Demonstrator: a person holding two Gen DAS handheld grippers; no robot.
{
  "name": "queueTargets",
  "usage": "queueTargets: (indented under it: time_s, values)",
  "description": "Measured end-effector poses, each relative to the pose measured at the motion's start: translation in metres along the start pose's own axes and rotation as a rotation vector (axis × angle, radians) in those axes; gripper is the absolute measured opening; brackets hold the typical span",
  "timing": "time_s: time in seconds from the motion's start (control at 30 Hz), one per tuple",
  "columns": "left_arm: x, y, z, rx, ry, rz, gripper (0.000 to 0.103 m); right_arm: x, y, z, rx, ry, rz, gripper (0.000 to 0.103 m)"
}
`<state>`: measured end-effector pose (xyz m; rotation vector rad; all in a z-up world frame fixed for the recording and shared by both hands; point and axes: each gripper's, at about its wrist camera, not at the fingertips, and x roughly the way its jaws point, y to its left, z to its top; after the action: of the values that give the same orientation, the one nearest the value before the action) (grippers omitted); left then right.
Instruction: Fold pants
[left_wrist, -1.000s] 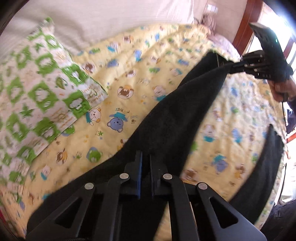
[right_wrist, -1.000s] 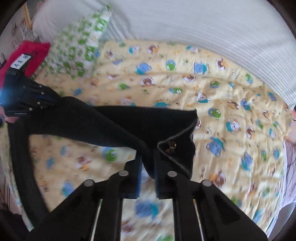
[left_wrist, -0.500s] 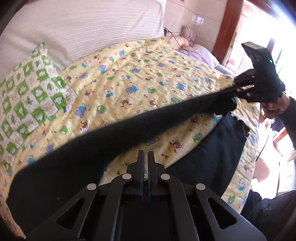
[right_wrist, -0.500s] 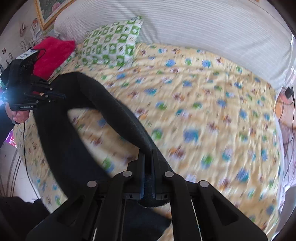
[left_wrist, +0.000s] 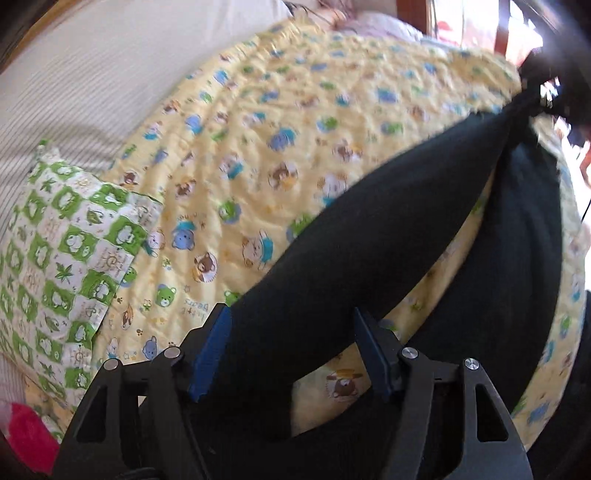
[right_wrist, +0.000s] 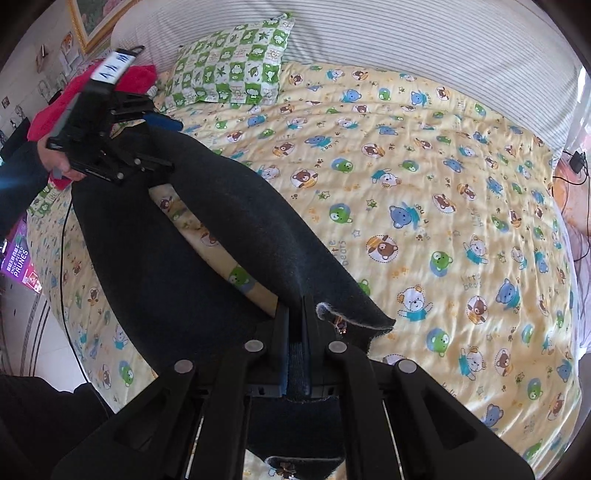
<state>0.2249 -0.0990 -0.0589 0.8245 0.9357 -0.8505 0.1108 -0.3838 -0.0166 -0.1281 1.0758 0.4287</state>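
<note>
Right wrist view shows the right tongs (right_wrist: 302, 317) pinched tight on the hem end of the black pants (right_wrist: 236, 229), so the leg hangs taut above the bear-print quilt (right_wrist: 424, 192) instead of dragging. At ten o'clock the left tongs (right_wrist: 157, 142) stand spread wide, cloth lying between the fingers but not clamped; probably a release to regrip. Left wrist view confirms the gap, blue pads (left_wrist: 210, 350) apart around the fabric. A green checked pillow (right_wrist: 236, 66) lies at twelve o'clock.
</note>
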Motion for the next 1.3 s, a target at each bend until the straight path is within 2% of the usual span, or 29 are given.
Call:
queueTargets:
  time_s: [0.03, 0.07, 0.1, 0.17, 0.33, 0.5, 0.63, 0.7, 0.8, 0.87, 0.93, 0.97, 1.0, 1.03, 1.07, 1.1, 1.17, 1.3]
  values:
    - [0.004, -0.002, 0.000, 0.010, 0.015, -0.009, 0.063, 0.000, -0.001, 0.001, -0.002, 0.001, -0.006, 0.006]
    - [0.007, -0.005, -0.001, 0.014, 0.025, -0.025, 0.035, -0.001, -0.001, 0.002, -0.002, 0.002, -0.008, 0.006]
    - [0.008, -0.006, -0.003, 0.005, 0.039, -0.048, 0.002, -0.001, -0.002, 0.003, -0.004, 0.001, -0.013, 0.006]
    - [0.005, -0.009, -0.004, -0.024, 0.040, -0.050, 0.005, -0.002, -0.003, 0.005, -0.010, -0.004, -0.027, 0.006]
    - [-0.031, -0.023, -0.012, -0.116, -0.038, -0.058, 0.003, -0.020, -0.001, 0.009, -0.055, -0.027, -0.074, 0.006]
    - [-0.068, -0.063, -0.027, -0.160, -0.120, -0.095, 0.003, -0.048, 0.003, -0.013, -0.079, -0.045, -0.098, 0.006]
    - [-0.054, -0.091, -0.038, -0.187, -0.088, -0.122, 0.003, -0.027, 0.011, -0.049, -0.077, 0.028, -0.091, 0.006]
    - [-0.043, -0.098, -0.046, -0.216, -0.063, -0.132, 0.003, -0.012, 0.013, -0.067, -0.046, 0.061, -0.060, 0.006]
    - [-0.037, -0.102, -0.056, -0.259, -0.054, -0.145, 0.004, 0.000, 0.018, -0.083, -0.016, 0.088, -0.024, 0.006]
    - [-0.041, -0.103, -0.058, -0.282, -0.063, -0.141, 0.008, 0.002, 0.022, -0.086, -0.007, 0.089, -0.030, 0.007]
    - [-0.054, -0.100, -0.066, -0.324, -0.091, -0.145, 0.012, -0.002, 0.027, -0.085, -0.005, 0.091, -0.047, 0.019]
    - [-0.061, -0.099, -0.070, -0.345, -0.108, -0.144, 0.013, -0.009, 0.031, -0.085, -0.003, 0.070, -0.044, 0.031]
    - [-0.071, -0.098, -0.076, -0.374, -0.128, -0.142, 0.014, -0.017, 0.035, -0.082, 0.001, 0.039, -0.032, 0.048]
    - [-0.077, -0.097, -0.084, -0.401, -0.141, -0.136, 0.016, -0.028, 0.040, -0.078, 0.007, -0.009, -0.018, 0.057]
    - [-0.083, -0.094, -0.092, -0.433, -0.153, -0.126, 0.024, -0.034, 0.045, -0.075, 0.007, -0.043, -0.005, 0.069]
    - [-0.090, -0.090, -0.104, -0.485, -0.166, -0.114, 0.031, -0.041, 0.051, -0.070, 0.004, -0.076, 0.017, 0.072]
    - [-0.098, -0.082, -0.125, -0.577, -0.182, -0.096, 0.035, -0.048, 0.066, -0.058, 0.004, -0.126, 0.079, 0.072]
    - [-0.114, -0.055, -0.187, -0.851, -0.208, -0.062, 0.039, -0.034, 0.107, -0.029, -0.030, -0.160, 0.163, 0.072]
